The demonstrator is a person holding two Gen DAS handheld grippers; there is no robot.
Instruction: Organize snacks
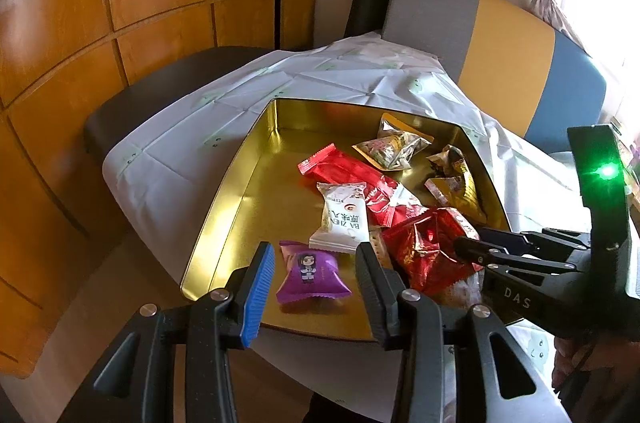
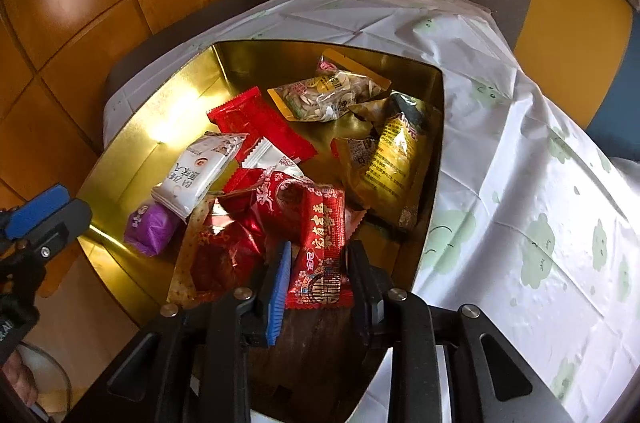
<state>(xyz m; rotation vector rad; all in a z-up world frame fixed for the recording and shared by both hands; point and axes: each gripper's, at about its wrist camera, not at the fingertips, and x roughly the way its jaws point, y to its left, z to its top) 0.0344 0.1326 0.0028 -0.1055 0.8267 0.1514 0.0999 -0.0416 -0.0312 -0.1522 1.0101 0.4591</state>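
Both wrist cameras look down, close, into the tin (image 1: 224,179).

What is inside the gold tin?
The gold tin holds a purple candy, a white packet, red packets, a seed pouch and yellow packets. The pile hides anything beneath.

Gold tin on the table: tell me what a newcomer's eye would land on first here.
The gold tin gleams on the white tablecloth, with bright snack packets heaped at its right and near side. A purple packet lies between the left gripper fingers, which do not press it. The right gripper has a red packet between its fingers.
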